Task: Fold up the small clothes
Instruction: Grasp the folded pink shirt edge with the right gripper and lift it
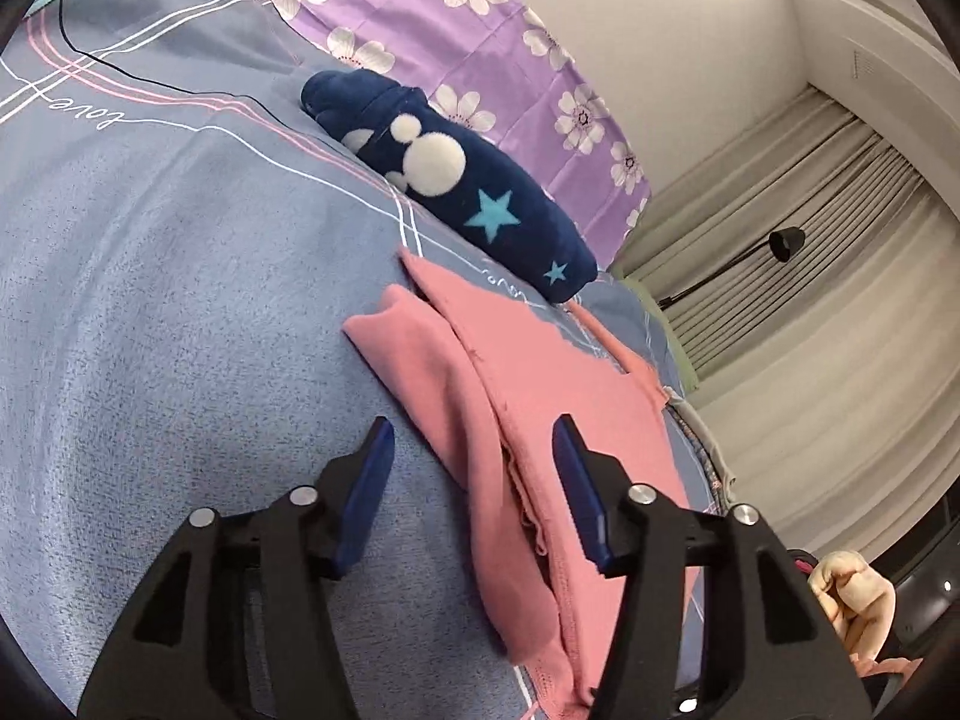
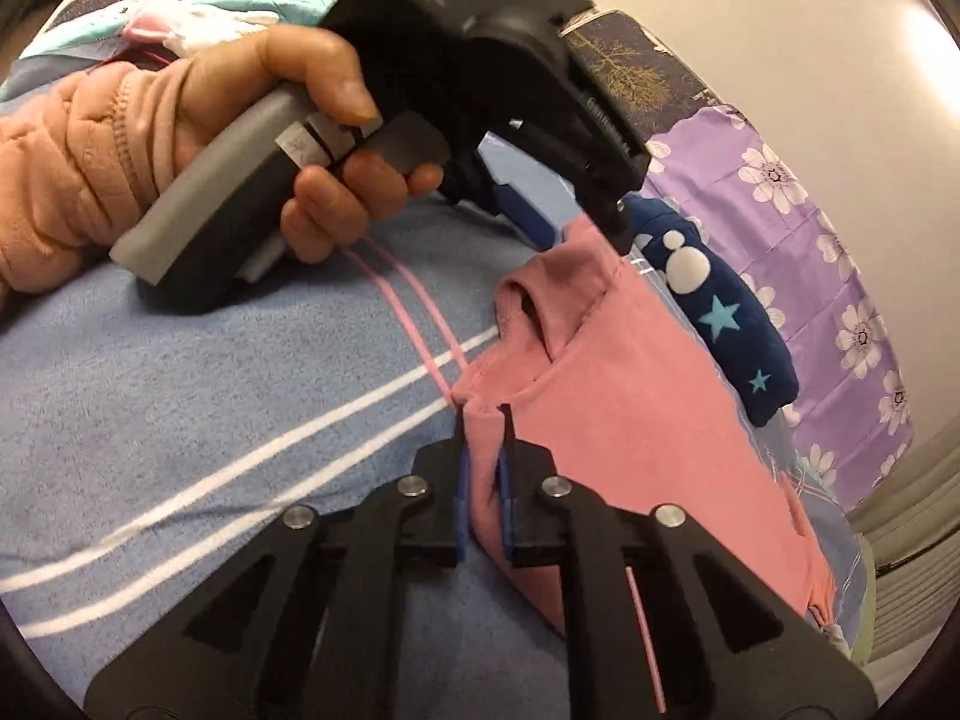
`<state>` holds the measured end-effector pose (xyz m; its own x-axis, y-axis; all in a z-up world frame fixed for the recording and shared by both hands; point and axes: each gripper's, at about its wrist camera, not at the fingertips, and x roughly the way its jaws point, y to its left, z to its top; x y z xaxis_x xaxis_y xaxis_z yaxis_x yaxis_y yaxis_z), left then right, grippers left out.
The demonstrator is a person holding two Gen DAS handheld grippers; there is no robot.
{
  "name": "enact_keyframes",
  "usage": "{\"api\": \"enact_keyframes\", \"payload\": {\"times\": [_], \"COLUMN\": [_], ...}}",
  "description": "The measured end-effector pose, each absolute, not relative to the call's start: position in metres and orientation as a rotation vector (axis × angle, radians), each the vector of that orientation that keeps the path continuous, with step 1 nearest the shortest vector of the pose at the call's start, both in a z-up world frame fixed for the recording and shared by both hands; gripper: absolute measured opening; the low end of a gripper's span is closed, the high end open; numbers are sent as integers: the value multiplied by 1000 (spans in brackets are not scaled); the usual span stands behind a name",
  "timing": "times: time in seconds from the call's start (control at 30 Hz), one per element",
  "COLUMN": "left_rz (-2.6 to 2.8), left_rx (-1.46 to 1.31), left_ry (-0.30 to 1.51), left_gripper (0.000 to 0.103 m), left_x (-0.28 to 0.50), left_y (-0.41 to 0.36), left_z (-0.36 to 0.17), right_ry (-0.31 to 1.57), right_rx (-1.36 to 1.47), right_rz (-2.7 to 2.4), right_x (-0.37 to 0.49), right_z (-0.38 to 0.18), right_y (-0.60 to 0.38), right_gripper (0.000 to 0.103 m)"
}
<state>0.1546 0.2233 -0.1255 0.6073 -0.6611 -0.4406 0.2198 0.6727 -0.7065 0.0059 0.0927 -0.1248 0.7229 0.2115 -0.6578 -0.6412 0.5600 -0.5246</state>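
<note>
Presently, the fold of one garment is under way; proceed as listed.

Work surface: bed [image 1: 150,300] with a blue-grey striped cover; no tabletop is involved.

Task item: pink garment [image 2: 630,408], partly folded, lying flat on the bed just beside a rolled navy garment [image 1: 456,180] with white dots and stars.

Right gripper [image 2: 483,414]: fingers nearly closed, pinching the near left corner of the pink garment; cloth is visible between the pads.

Left gripper [image 1: 474,438]: fingers about half open and holding nothing; one finger hangs over the pink cloth, the other over the bare cover, straddling the folded edge.

Left hand [image 2: 288,138]: wrapped around the grey handle, forefinger on the trigger, peach sleeve [image 2: 66,180] at the wrist; the tool is rolled to one side and angled down towards the far end of the garment.

Right-hand pose: tool pitched steeply down, fingertips at bed level.

Recommended technique: confirm that the pinch includes every layer at the corner; close the left fingers on the matching edge before lifting; raise both corners together, carry them across evenly, and lay the edges in line.

Risk: lifting by one corner alone likely skews the fold.
</note>
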Motion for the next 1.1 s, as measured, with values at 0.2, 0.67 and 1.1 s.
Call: {"api": "enact_keyframes", "payload": {"times": [0.2,0.67,1.1], "left_rz": [-580,-420,-401], "left_rx": [-560,-467,-338], "left_ry": [800,983,945], "left_gripper": [75,16,13], "left_x": [159,230,225], "left_y": [201,157,118], "left_z": [-120,-121,-51], "right_ry": [620,602,556], "right_rx": [-782,-789,-384], "right_rz": [457,409,440], "right_x": [5,40,51], "right_z": [-120,-139,-63], "right_y": [64,91,-2], "right_gripper": [56,56,7]}}
